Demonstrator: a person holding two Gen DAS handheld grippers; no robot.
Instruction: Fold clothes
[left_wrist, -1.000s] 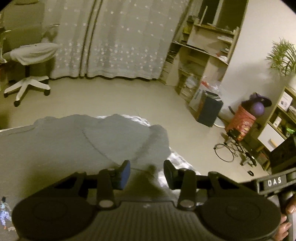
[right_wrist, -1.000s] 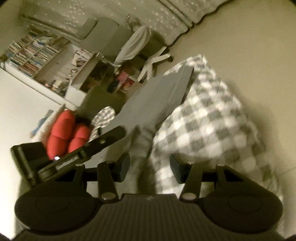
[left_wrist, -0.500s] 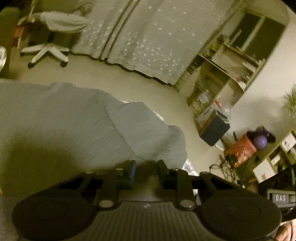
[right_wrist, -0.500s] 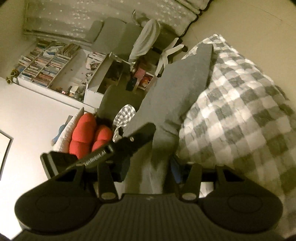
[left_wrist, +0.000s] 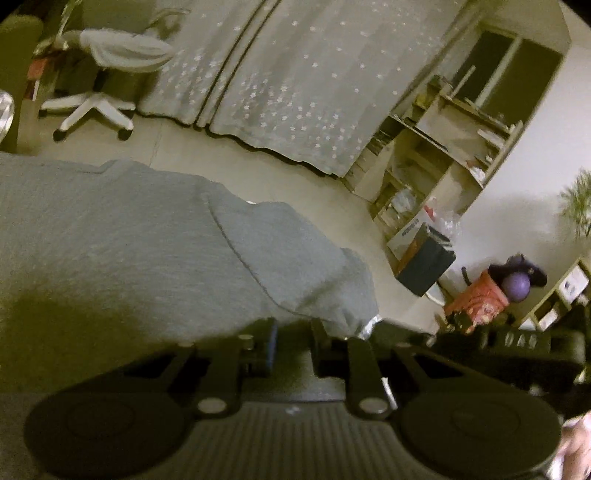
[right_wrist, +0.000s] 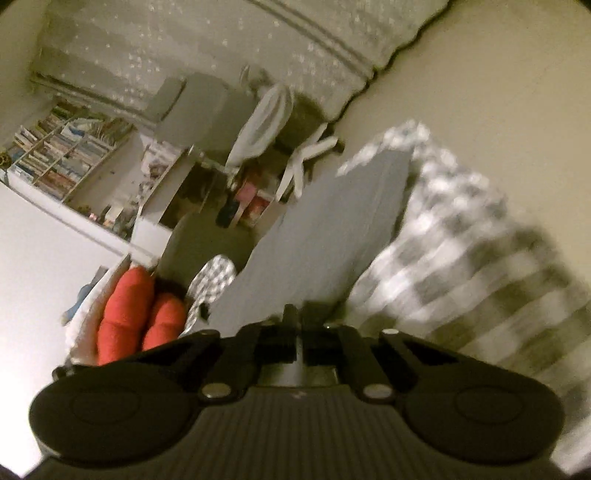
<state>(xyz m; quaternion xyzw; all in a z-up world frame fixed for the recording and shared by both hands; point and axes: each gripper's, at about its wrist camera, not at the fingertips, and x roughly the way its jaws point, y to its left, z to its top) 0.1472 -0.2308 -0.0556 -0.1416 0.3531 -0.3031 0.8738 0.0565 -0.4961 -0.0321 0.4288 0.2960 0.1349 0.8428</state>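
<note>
- The grey garment (left_wrist: 155, 243) is lying spread flat over a checked blanket (right_wrist: 461, 258), its near edge reaching down to both grippers
- The left gripper (left_wrist: 291, 343) is pointing down at the garment's near right corner, and its jaws are closing, now only a narrow gap apart; grey cloth is lying between the fingers, though the shadow there is making it hard to tell whether the pads are pressing on it
- The right gripper (right_wrist: 298, 332) is sitting with its jaws drawn fully together at the garment's near edge, and a thin fold of the grey cloth is showing pinched between them
- In the right wrist view the garment is stretching away as a long grey strip, with the blanket beside it on the right and a red cushion (right_wrist: 125, 314) off to the left
- A white swivel chair (left_wrist: 99, 74) is standing on the floor by the starred curtain (left_wrist: 295, 81), well apart from the garment
- The right wrist view is blurring badly toward its right edge
</note>
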